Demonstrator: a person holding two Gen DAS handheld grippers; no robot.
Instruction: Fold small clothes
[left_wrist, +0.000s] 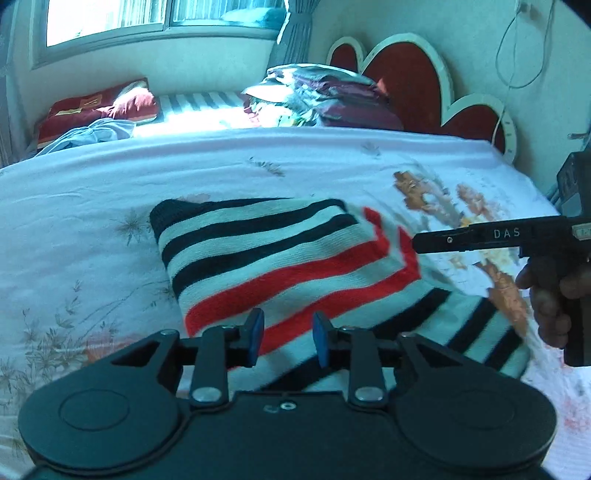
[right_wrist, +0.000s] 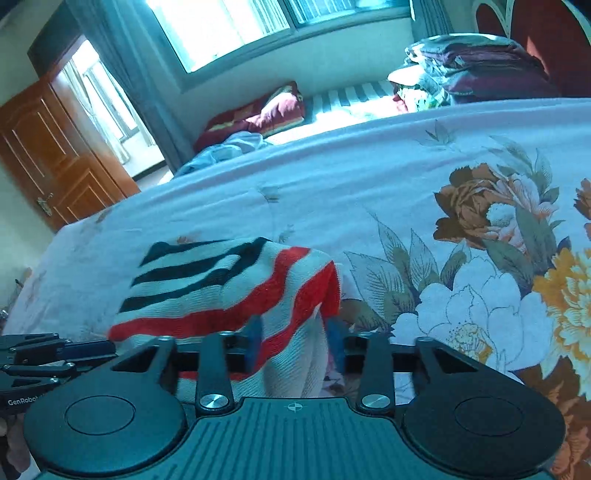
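Striped knitwear (left_wrist: 280, 266), banded in black, white and red, lies on the bed (left_wrist: 110, 206) over a pale sheet printed with flowers, partly folded, one flap turned back over itself. At the far left of the room, in the right wrist view, a wooden door (right_wrist: 55, 155) stands beside a bright window (right_wrist: 229, 26). A dark red pillow (left_wrist: 99, 107) and some crumpled blue cloth (left_wrist: 92, 134) lie at the far side of the bed, and further right a stack of folded bedding (left_wrist: 325, 96) sits before a red headboard (left_wrist: 406, 81) with a white scalloped edge.

The left gripper (left_wrist: 286, 338) hangs just above the near edge of the garment, its blue-padded fingers (left_wrist: 255, 334) a little apart with the striped cloth showing in the gap; I cannot tell whether the pads touch it. To the right, the right gripper (right_wrist: 293, 338) has its fingers (right_wrist: 253, 341) partly spread, a raised fold of the knitwear lying between them, pads not pressing it. A hand (left_wrist: 554, 299) grips its handle.
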